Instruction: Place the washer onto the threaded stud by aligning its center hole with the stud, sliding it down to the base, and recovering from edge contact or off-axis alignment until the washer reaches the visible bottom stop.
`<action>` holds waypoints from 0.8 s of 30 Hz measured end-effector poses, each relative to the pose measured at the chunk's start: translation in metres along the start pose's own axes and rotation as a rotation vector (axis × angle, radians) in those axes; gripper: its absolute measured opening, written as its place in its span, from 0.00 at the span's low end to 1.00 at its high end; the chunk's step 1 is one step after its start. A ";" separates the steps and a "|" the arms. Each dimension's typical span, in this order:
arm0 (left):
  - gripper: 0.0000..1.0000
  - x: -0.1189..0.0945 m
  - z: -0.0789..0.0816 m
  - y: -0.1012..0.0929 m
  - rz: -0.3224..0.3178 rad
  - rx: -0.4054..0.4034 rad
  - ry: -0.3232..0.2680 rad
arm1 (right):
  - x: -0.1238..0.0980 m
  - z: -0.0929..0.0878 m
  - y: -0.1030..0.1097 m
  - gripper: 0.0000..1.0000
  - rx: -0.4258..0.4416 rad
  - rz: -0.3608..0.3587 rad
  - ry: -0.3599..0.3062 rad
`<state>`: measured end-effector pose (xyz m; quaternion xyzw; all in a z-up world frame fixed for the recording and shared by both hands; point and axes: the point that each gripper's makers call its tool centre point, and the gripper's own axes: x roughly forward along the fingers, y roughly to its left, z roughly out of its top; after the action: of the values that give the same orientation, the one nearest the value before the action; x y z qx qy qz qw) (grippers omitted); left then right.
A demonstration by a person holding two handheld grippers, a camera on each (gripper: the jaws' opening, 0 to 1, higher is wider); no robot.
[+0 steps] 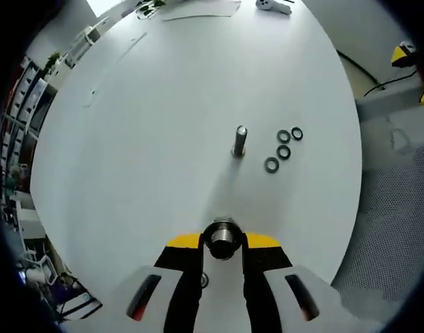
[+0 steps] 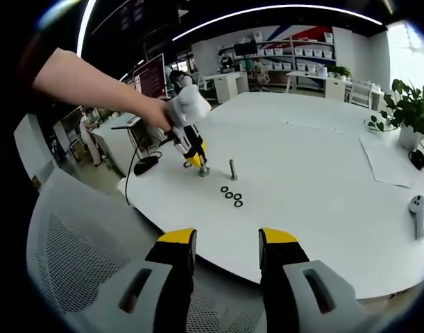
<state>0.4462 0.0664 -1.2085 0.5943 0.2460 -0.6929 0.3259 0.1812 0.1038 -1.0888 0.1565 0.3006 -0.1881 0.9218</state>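
Note:
A threaded stud (image 1: pixel 239 141) stands upright on the white table (image 1: pixel 149 139). Several black washers (image 1: pixel 284 152) lie flat in a short row just to its right, apart from it. My left gripper (image 1: pixel 223 244) is shut on a round metal cylinder (image 1: pixel 222 237), seen end-on and held above the table short of the stud. In the right gripper view a hand holds that left gripper (image 2: pixel 202 165) just left of the stud (image 2: pixel 233 168), with the washers (image 2: pixel 232 196) in front. My right gripper (image 2: pixel 227 243) is open with nothing in it, back beyond the table's near edge.
A white mesh chair (image 2: pixel 80 243) stands below my right gripper, off the table's edge (image 2: pixel 198 250). A white controller (image 2: pixel 420 211), papers (image 2: pixel 388 163) and a potted plant (image 2: pixel 406 111) sit at the table's right side. A black cable (image 2: pixel 132 177) hangs off the left.

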 end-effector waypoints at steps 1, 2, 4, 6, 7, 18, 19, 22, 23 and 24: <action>0.19 0.004 -0.001 0.000 -0.001 0.000 0.002 | 0.000 0.000 0.000 0.38 0.001 -0.001 0.000; 0.19 0.005 0.000 0.000 0.000 0.002 0.006 | 0.000 0.000 0.000 0.38 0.002 -0.001 0.000; 0.19 0.006 0.001 -0.002 0.001 0.001 0.011 | 0.000 0.000 0.000 0.38 0.001 -0.003 0.001; 0.19 0.009 0.001 -0.004 0.001 -0.001 0.021 | 0.000 0.000 0.000 0.38 0.002 -0.003 0.001; 0.19 0.012 -0.001 -0.001 0.002 0.000 0.025 | 0.000 0.000 -0.001 0.38 0.002 -0.003 0.001; 0.13 0.015 0.004 0.001 -0.011 -0.068 -0.012 | 0.001 0.000 0.002 0.38 -0.003 0.007 0.006; 0.16 0.013 0.003 0.002 0.004 -0.075 -0.014 | 0.001 -0.001 0.002 0.38 -0.004 0.008 0.007; 0.20 0.011 0.009 0.001 0.017 -0.075 -0.052 | 0.002 -0.002 0.004 0.38 -0.012 0.016 0.016; 0.23 0.009 0.012 0.003 0.029 -0.083 -0.075 | 0.002 -0.002 0.004 0.38 -0.012 0.017 0.016; 0.25 0.004 0.014 0.001 0.035 -0.094 -0.091 | 0.001 -0.002 0.005 0.38 -0.014 0.019 0.015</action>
<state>0.4370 0.0553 -1.2101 0.5505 0.2525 -0.7011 0.3764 0.1833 0.1082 -1.0902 0.1545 0.3074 -0.1759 0.9223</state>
